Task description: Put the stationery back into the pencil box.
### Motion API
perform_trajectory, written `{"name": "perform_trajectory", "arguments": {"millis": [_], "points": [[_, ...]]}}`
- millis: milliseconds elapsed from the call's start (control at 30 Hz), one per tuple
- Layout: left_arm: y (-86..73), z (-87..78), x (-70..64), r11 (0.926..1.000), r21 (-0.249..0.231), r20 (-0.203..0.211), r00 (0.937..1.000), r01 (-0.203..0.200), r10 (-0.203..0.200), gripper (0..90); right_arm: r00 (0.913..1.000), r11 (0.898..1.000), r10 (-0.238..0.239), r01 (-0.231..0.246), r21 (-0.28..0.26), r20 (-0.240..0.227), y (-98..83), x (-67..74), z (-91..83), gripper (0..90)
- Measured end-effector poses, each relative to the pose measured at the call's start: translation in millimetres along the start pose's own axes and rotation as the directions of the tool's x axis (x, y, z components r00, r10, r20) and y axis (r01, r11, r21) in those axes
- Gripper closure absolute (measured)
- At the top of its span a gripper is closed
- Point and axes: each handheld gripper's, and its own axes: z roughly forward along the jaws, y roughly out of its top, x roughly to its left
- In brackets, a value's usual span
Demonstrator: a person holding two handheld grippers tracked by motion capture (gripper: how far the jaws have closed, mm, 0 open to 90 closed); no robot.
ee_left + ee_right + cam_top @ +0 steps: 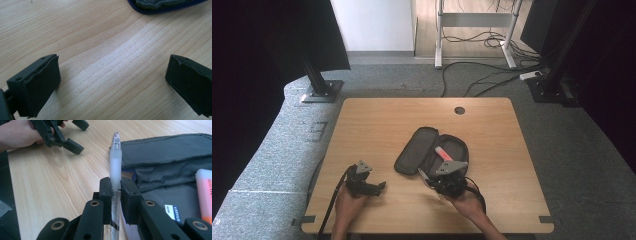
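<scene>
A dark pencil case [432,150] lies unzipped and spread flat near the middle of the wooden table [377,120]; its dark fabric flap [170,152] is on the right in the right gripper view. My right gripper [116,187] is shut on a clear pen [115,162], whose tip sticks up beyond the jaws at the case's near edge [423,175]. An orange highlighter [205,192] lies inside the case [443,153]. My left gripper [381,186] rests on the table to the left of the case, open, with bare wood between its fingers [37,85].
The case's blue zip edge [165,10] lies at the top of the left gripper view. A cable hole [459,110] is at the table's far edge. Dark stands [319,85] and cables [492,75] sit on the carpet beyond.
</scene>
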Motion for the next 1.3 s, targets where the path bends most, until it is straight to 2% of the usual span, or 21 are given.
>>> {"name": "perform_trajectory", "arguments": {"millis": [533, 1300], "points": [[0.0, 0.1, -0.1, 1.0000, -0.001, 0.000, 1.0000, 0.001, -0.001, 0.0, 0.9988, 1.000, -0.014, 0.014, -0.005, 0.047, 13.3, -11.3, -15.9, 78.5], [0.0, 0.0, 0.0, 1.0000, 0.000, 0.000, 1.0000, 0.000, 0.000, 0.0, 0.9907, 1.000, -0.009, 0.013, -0.026, 0.136, 27.7, -45.6, -20.0, 78.5]]}}
